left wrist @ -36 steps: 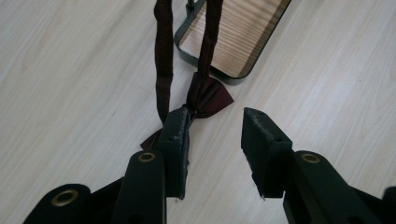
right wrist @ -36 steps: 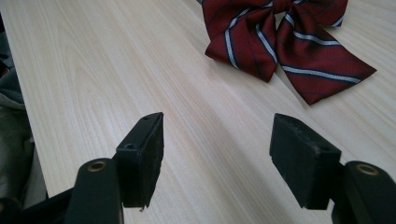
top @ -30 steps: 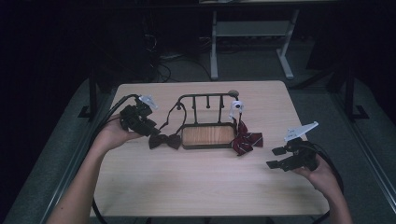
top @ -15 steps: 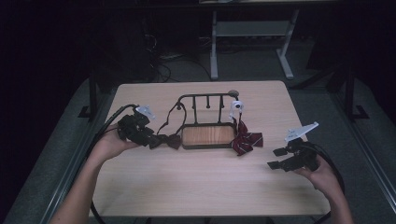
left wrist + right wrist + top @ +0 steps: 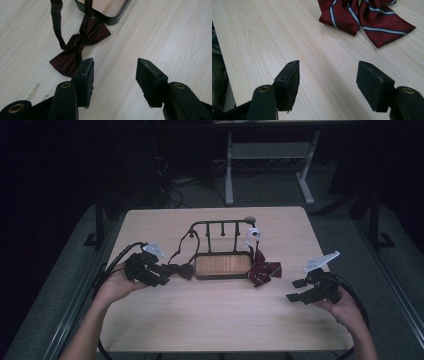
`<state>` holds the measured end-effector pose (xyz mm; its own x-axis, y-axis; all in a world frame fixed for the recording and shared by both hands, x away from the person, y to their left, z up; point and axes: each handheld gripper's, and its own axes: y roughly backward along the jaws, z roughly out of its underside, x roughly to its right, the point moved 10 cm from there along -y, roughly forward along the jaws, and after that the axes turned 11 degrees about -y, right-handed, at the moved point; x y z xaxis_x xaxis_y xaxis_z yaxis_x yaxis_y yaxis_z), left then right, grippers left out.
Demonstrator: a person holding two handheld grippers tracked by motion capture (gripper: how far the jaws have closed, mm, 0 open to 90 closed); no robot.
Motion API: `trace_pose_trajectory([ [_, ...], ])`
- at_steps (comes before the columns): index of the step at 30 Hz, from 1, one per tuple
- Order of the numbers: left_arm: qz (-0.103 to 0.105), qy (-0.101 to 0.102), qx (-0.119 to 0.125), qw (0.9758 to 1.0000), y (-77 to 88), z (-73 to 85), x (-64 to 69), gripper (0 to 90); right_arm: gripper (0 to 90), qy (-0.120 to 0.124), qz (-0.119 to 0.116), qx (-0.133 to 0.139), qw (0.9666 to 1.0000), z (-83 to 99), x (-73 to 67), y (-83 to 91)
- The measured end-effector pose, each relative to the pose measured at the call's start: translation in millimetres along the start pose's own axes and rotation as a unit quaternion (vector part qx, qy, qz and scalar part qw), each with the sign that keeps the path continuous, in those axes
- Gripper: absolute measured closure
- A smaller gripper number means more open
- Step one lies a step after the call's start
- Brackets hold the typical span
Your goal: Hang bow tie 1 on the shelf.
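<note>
Two spread jaws of the left gripper point(image 5: 113, 77), just opening with nothing between them, flank bare table point(image 5: 162, 35); the dark bow tie point(image 5: 80, 47) lies just ahead-left, its long axis running diagonally away.

You see a plain dark maroon bow tie point(image 5: 80, 46) with a strap of the same dark shade, lying on a pale, light-wood table point(image 5: 215, 320) with fine grain. The other bow tie point(image 5: 367, 17) is deep red with white and navy diagonal stripes. The tray point(image 5: 223, 265) has a black rim and a warm brown wooden floor. Your grippers' pads point(image 5: 86, 75) are matte black.
</note>
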<state>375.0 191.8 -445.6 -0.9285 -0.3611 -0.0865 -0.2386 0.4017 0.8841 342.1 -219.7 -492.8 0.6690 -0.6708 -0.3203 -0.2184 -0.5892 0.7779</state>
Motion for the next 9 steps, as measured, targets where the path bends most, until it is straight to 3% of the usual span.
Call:
trace_pose_trajectory([
  [9, -0.003, 0.006, 0.004, 1.0000, -9.0, 14.6, 7.3, 46.0, 34.6, 0.000, 0.001, -0.001, 1.0000, 0.5, 0.1, -0.9],
])
